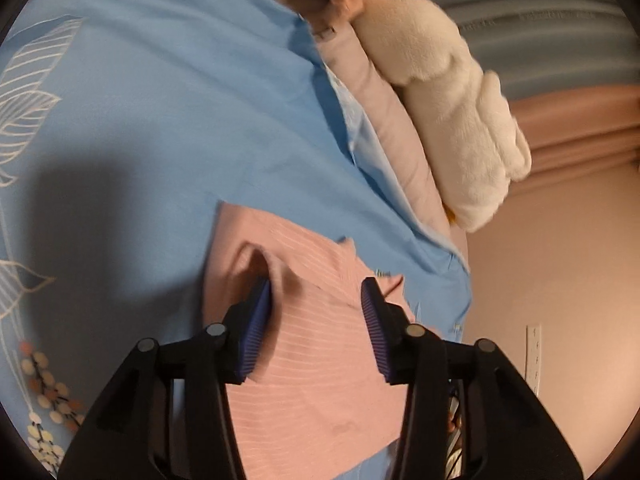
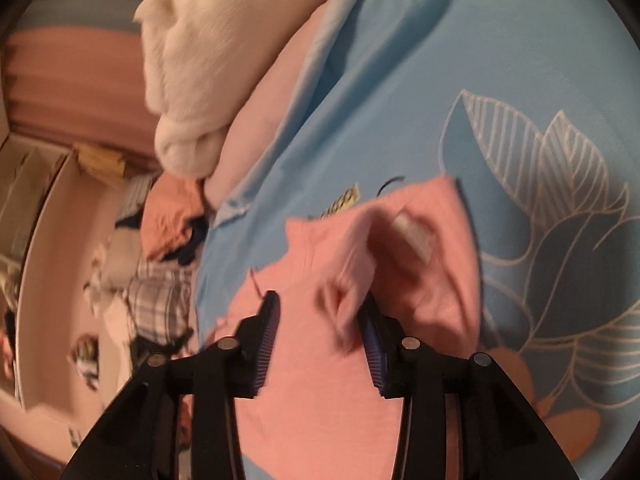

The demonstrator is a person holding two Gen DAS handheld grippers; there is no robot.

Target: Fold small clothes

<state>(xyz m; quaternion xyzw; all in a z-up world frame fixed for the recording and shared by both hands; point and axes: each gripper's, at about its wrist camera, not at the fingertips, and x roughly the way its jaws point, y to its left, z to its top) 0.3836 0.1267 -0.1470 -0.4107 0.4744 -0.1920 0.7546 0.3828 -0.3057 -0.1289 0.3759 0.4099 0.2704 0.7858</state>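
We work on a bed spread with a light blue sheet [image 1: 160, 120] printed with white outlined leaves and small round blossoms; the same sheet [image 2: 400, 80] fills most of the right wrist view. On it lies a small pink garment [image 1: 312, 360] with fine pale stripes, flat at the near end and rumpled toward its far edge.

Our left gripper [image 1: 316, 328] hangs over the garment with its jaws apart, the blue ribbed pads on either side of the cloth; a raised fold touches the left pad, but we see nothing pinched. Our right gripper [image 2: 320, 340] also stands with jaws apart above the pink garment [image 2: 320, 380], where a bunched fold [image 2: 352, 280] rises beside the right pad. That view is blurred, so we cannot tell whether the fold is caught. A white tag [image 2: 412, 236] shows inside the garment's far end.

At the bed's edge sit a pale pink pillow [image 1: 384, 120] and, against it, a cream plush toy [image 1: 460, 120]. Beyond are pink walls [image 1: 560, 260], and a heap of mixed clothes [image 2: 168, 264], some plaid, lies off the bed.
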